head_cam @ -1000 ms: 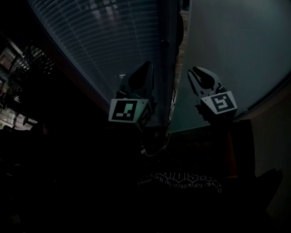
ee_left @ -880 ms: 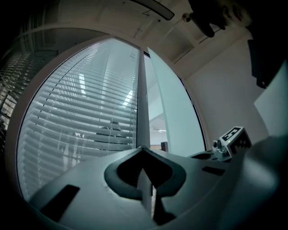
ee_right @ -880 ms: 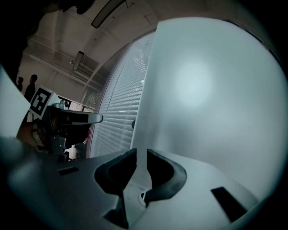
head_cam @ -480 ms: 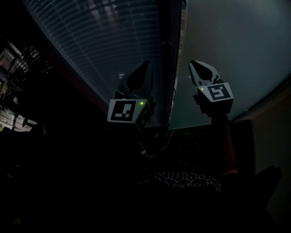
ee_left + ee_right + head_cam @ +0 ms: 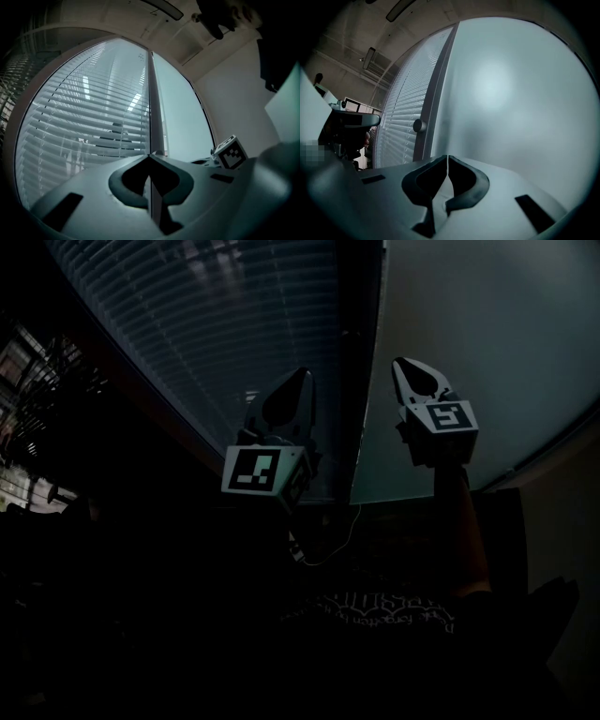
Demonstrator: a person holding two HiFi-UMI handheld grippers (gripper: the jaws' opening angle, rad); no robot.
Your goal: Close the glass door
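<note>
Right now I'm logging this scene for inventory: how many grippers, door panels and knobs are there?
Grippers: 2, left gripper and right gripper, its jaws closing on nothing
Panels: 2, slatted panel and frosted panel
Knobs: 1, round knob
Total: 5

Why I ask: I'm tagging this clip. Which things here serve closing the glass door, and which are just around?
Job:
- dark door frame
- knob on it
- left gripper, jaws together, empty
- right gripper, jaws closing, nothing between them

Just around:
- ceiling light
- plant
- white cable
</note>
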